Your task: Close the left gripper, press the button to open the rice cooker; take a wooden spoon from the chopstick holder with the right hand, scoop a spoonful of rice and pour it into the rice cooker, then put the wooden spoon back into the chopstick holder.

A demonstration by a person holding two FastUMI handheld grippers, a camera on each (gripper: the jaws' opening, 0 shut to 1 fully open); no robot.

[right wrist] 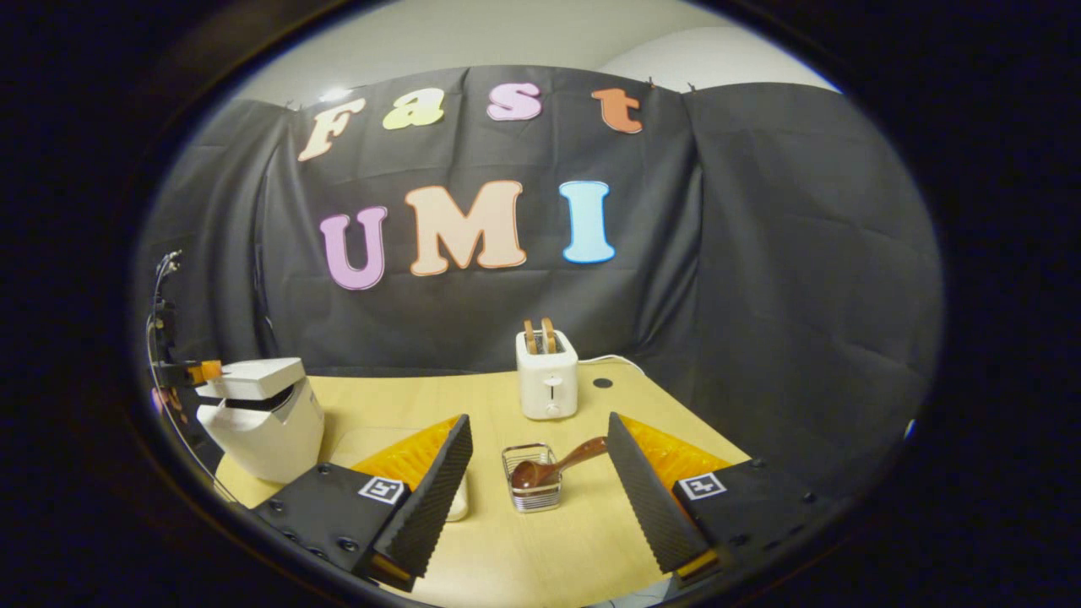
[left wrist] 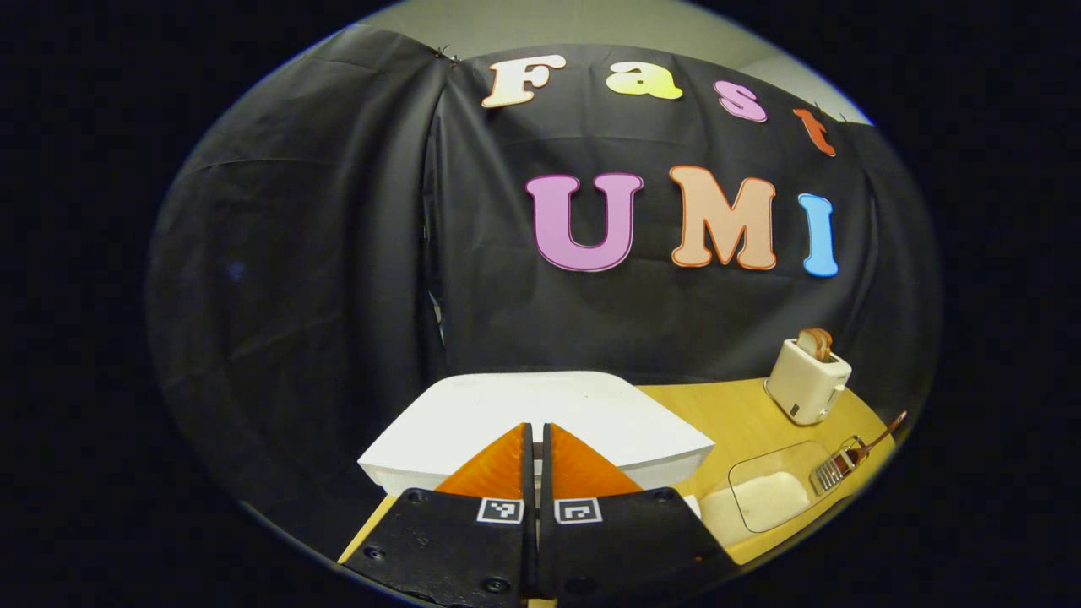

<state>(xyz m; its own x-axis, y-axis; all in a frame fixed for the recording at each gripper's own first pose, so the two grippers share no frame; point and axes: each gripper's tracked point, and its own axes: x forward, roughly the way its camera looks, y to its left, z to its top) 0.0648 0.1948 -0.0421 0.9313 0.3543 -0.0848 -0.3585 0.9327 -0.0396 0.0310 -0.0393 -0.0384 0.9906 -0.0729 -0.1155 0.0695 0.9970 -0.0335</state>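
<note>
Left gripper (left wrist: 535,439): orange fingers pressed together, poised just over the lid of the white rice cooker (left wrist: 540,418). Right gripper (right wrist: 539,473): fingers spread wide, nothing between them, facing the brown wooden spoon (right wrist: 553,466) that leans in the wire chopstick holder (right wrist: 532,481) on the wooden table (right wrist: 524,557).

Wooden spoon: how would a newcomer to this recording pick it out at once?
On the yellow wooden table, look in front of the white toaster for a small wire chopstick holder. The wooden spoon lies in it, bowl down, handle slanting out to the right. It is the one dark brown thing among pale appliances.
</note>
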